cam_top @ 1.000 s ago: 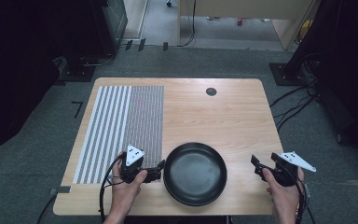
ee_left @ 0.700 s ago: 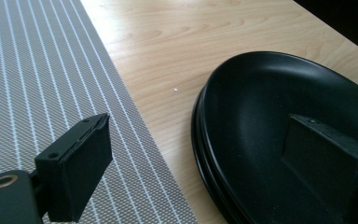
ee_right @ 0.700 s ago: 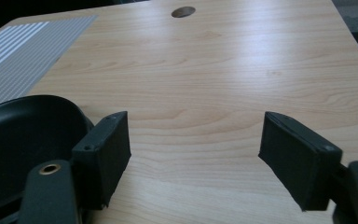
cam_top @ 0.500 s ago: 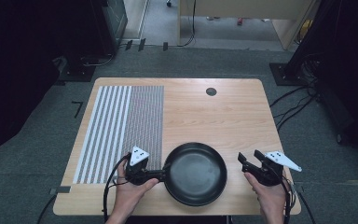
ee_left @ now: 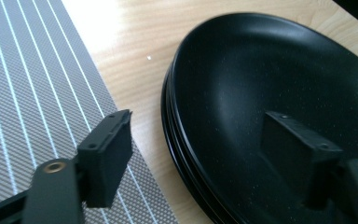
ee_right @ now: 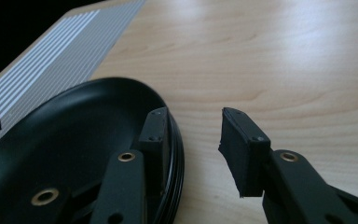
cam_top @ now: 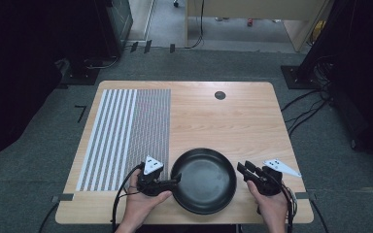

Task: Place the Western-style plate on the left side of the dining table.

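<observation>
**Both grippers closing in on the pan rim**

Black pan (cam_top: 205,180) sits on the table (cam_top: 233,121) at the near edge, centre, just right of the striped mat (cam_top: 126,136). Rim looks layered in the gripper views; could be stacked pans, cannot tell.

Left gripper (cam_top: 174,182): at the pan's left rim. In the left gripper view its fingers (ee_left: 107,156) straddle the rim, one outside over the mat's edge, one over the pan's inner surface. Jaws have just been closing but stand apart; the rim lies between them with clear gaps, not pinched.

Right gripper (cam_top: 243,169): a second ago it sat well right of the pan; now it has slid left and reached the right rim. Jaws have just been closing. In the right gripper view one finger (ee_right: 154,133) is inside against the rim, the other is clear of it with bare table showing between. Not clamped yet.

Pan itself unmoved across the three high views.

Reading: this is the pinch phase of a two-handed lift. Both sides are placed; each must finish closing before any raise. Uneven closing could nudge or tip the pan.
</observation>
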